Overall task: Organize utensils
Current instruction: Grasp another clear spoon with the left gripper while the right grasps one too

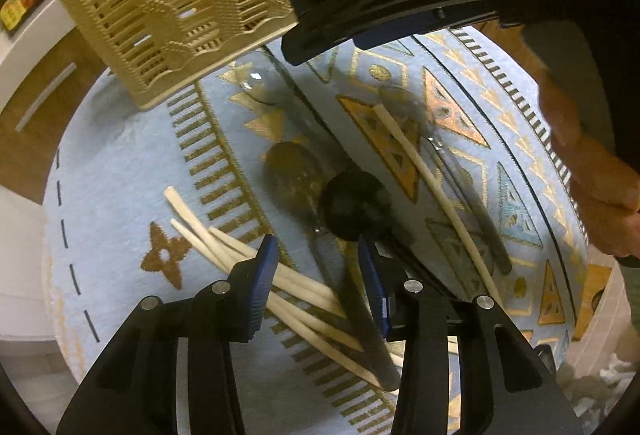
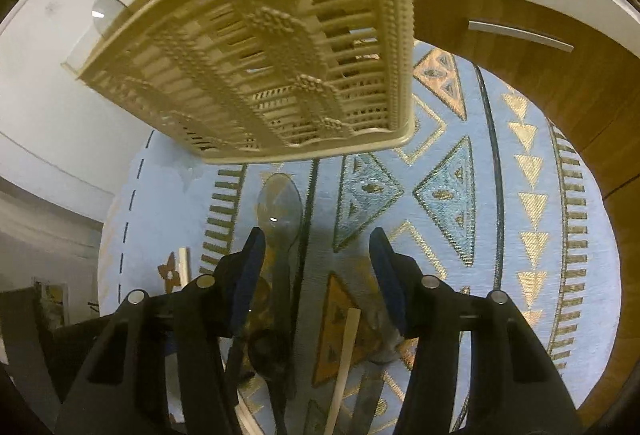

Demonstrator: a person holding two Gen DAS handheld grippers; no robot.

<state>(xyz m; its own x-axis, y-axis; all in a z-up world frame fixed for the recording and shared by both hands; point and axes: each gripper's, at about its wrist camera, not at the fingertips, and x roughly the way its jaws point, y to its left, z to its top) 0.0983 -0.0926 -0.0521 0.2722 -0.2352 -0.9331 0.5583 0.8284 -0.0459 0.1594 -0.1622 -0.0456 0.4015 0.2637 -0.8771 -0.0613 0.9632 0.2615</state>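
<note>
Patterned blue mat over counter, strewn with chopsticks and spoons; beige basket behind. Both hand-held grippers, left and right, wide open, empty. Risk: overlapping utensils dragged together, slipping.

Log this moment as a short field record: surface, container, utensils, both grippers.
surface: blue patterned cloth
container: beige slotted basket, at the far end of the cloth
utensils: several loose chopsticks, one chopstick lying apart, clear spoon, dark spoon
left gripper: open, above the utensils, holding nothing
right gripper: open, holding nothing
</note>
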